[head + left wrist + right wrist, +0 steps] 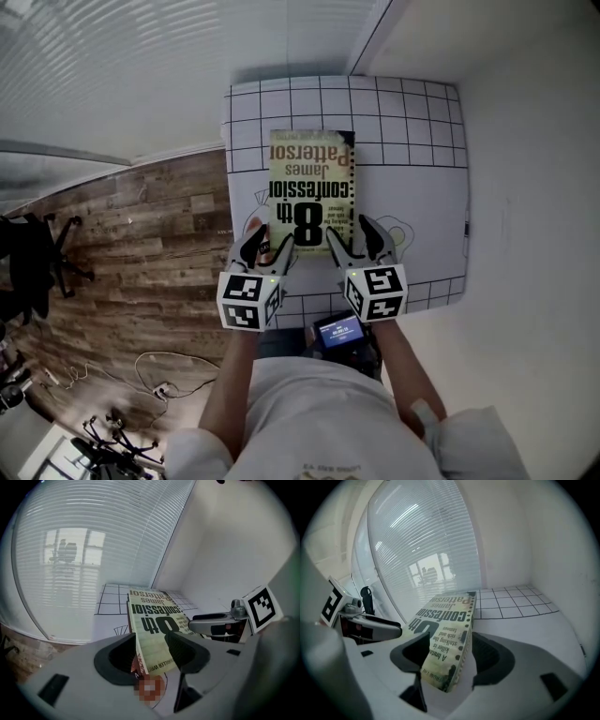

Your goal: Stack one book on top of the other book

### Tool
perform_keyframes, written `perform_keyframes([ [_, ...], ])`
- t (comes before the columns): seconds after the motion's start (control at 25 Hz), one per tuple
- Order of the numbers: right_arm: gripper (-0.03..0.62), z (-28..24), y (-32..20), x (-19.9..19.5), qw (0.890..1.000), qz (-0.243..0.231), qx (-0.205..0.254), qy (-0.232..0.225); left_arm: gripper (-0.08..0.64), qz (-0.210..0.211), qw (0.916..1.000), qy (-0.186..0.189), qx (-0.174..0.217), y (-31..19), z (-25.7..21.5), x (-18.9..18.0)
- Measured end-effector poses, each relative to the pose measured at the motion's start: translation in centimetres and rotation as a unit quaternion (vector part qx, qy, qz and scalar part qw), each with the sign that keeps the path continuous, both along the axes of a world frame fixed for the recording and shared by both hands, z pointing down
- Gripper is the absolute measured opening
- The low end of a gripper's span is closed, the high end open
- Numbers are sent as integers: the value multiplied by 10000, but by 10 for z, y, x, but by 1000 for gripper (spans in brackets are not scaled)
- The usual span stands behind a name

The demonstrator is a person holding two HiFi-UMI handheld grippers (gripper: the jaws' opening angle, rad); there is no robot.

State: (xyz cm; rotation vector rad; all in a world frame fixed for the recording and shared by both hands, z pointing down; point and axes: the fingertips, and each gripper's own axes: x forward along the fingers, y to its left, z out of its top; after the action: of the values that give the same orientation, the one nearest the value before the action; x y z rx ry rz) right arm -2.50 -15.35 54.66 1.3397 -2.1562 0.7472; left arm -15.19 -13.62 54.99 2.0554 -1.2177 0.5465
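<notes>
between my two pairs of jaws sits the green book (312,192), each near corner clamped, one by my left gripper (266,246), one by my right gripper (353,242), i judge to keep it level. the left gripper view shows a red book (137,666) just beneath; the right gripper view does not. underneath lies the gridded mat (412,169).

Two books (312,192) (lower book (137,666) barely visible), two tools (269,246) (352,236).

The book (312,187) had a paper cover, nearly matt. The table (422,187) top looked smooth and matt white. The floor (141,244) was grainy wood planking.
</notes>
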Motion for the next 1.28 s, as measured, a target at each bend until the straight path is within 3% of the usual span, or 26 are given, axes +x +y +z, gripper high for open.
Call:
perform_keyframes([
  [0.24, 255, -33, -3, 15, 9985, 245, 494, -34, 225, -104, 9990, -129, 417, -2, -26, -5],
  [0.36, 185, -47, 1, 23, 9974, 267, 665, -6, 210, -207, 9976, -185, 635, -3, -43, -8],
  [0.44, 70, -58, 5, 27, 9962, 263, 833, 45, 143, -267, 9954, -262, 884, -2, -58, -8],
  [0.52, 14, -69, 10, 31, 9947, 264, 988, 75, 31, -262, 9923, -279, 1176, 1, -75, -4],
  [0.96, 8, -145, 30, 50, 9830, 243, 1788, -348, 9, -449, 9746, -238, 2180, 19, -151, 9],
  [1.28, 6, -186, 50, 66, 9754, 125, 2190, -235, 9, -600, 9567, -321, 2831, 24, -208, 11],
])
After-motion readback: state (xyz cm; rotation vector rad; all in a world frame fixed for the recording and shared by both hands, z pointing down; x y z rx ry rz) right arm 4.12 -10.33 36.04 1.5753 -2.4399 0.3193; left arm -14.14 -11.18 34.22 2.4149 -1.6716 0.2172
